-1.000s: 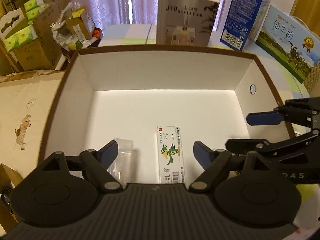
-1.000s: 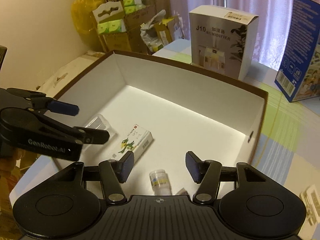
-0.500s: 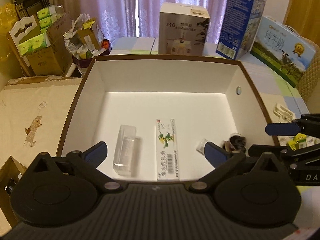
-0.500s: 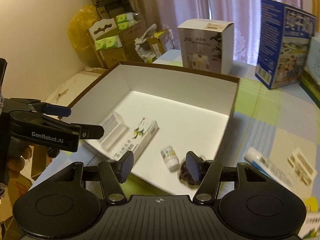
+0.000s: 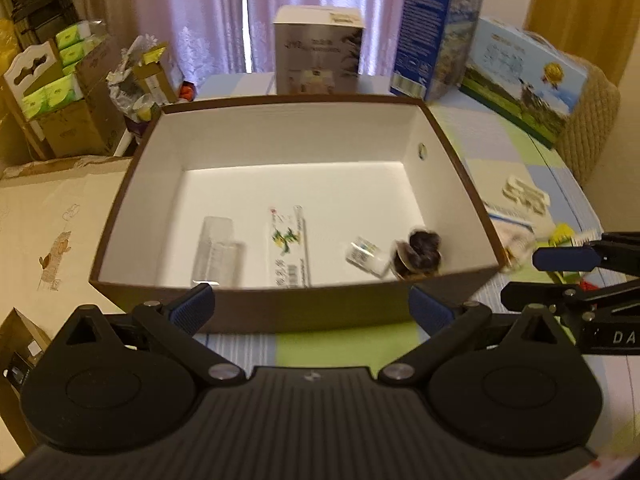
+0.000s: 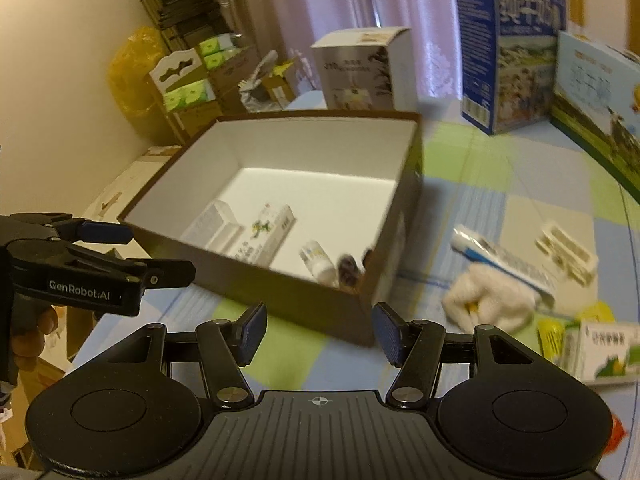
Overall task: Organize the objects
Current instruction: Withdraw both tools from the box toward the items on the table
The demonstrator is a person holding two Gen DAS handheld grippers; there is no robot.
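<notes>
Reading "GenRobot.AI" in pale letters, the black body of the left gripper [image 6: 132, 248] enters the right wrist view from the left, its jaws spread wide with nothing between them; a hand [image 6: 30, 336] grips it from below. The right gripper [image 6: 320, 336] hangs nearest in its own view, blue ribbed pads apart and empty, over a tablecloth [image 6: 472, 208] of pale blue, green and white squares. From the left wrist view the letters "DA" show on the right gripper's side.

Just past the pads stands the box [image 5: 304, 312], rectangular cardboard, brown outside and white inside. On its floor lie a clear plastic case [image 5: 216, 250], a long white carton [image 5: 288, 246] printed with a green plant and a barcode, a small white bottle [image 5: 366, 256] on its side, and a dark round bundle [image 5: 420, 250] in the near right corner. The writing on them is too blurred to read.

On the cloth to the right of the box lie a white-and-blue tube [image 6: 504, 264], a crumpled white cloth [image 6: 488, 300], a pale blister pack [image 6: 568, 252] and a green-and-white medicine carton [image 6: 604, 352].

Farther back stand a white humidifier box [image 6: 360, 72] marked "J10", a tall blue carton [image 6: 508, 52] with large Chinese characters, and a milk case [image 5: 520, 80] picturing a meadow. Lilac curtains [image 5: 200, 12] close the room behind; cardboard boxes of green tissue packs [image 5: 52, 80] stack at the left.
</notes>
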